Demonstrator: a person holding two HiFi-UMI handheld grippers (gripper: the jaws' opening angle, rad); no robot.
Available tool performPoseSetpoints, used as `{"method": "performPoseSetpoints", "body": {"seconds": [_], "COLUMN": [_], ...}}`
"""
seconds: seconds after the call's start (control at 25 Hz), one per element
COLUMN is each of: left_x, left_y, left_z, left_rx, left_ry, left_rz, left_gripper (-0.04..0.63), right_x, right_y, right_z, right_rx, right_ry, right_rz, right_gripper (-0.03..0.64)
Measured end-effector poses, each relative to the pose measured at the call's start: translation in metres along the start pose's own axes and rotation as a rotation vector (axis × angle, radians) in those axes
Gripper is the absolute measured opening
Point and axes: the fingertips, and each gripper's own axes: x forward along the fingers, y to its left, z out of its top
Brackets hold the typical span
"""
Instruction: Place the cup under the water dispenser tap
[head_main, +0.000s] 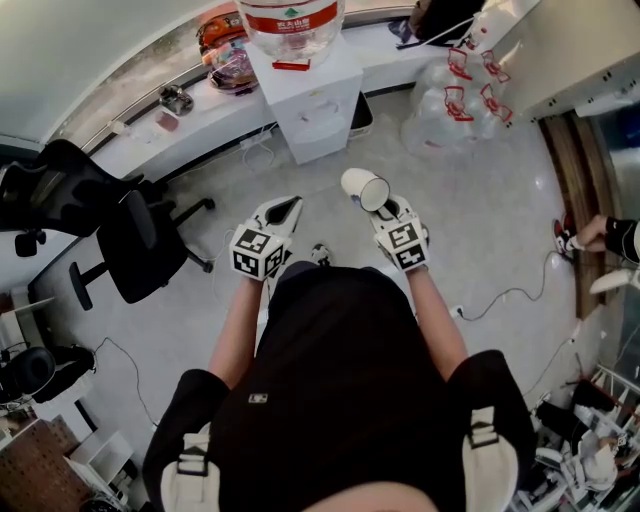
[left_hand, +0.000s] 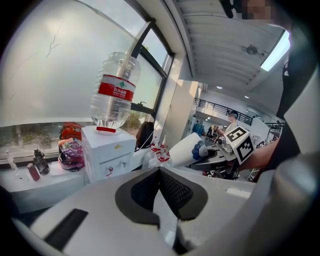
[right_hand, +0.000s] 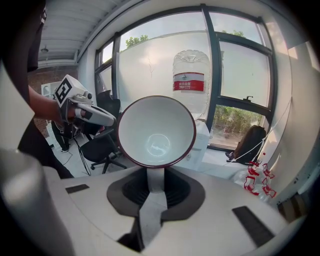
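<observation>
A white cup with a dark red rim (right_hand: 156, 131) hangs tilted in the air, mouth toward the camera, with my right gripper (right_hand: 156, 182) shut on its handle. From above, the cup (head_main: 365, 188) and right gripper (head_main: 385, 207) are out in front of the person, short of the white water dispenser (head_main: 310, 95), which carries an upturned bottle (head_main: 292, 22). My left gripper (head_main: 290, 203) is level with it on the left, pads together and holding nothing. In the left gripper view, the dispenser (left_hand: 107, 152) with its taps stands ahead on the left and the cup (left_hand: 185, 149) on the right.
A black office chair (head_main: 135, 245) stands to the left on the floor. Along the window runs a white counter (head_main: 200, 105) with small items. Several empty water bottles (head_main: 460, 100) are piled right of the dispenser. A cable (head_main: 510, 295) and someone's feet (head_main: 590, 235) are at the right.
</observation>
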Motion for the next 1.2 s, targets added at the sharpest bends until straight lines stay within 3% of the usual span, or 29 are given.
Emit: {"method": "performPoseSetpoints", "body": {"seconds": [0.48,1.2], "left_x": [-0.026,-0.044], "left_y": [0.037,0.058], "left_z": [-0.010,-0.015], "left_rx": [-0.043,-0.066], "left_ry": [-0.022,-0.049], "left_rz": [0.034,0.072], "left_gripper": [-0.004,-0.004], "right_x": [0.028,0.049], "right_y": [0.023,0.038], "right_z": [0.008,0.020], "right_rx": [-0.019,-0.060], "right_ry": [0.023,0.032], "right_rz": [0.018,0.049], "right_gripper": [0.038,0.037]}}
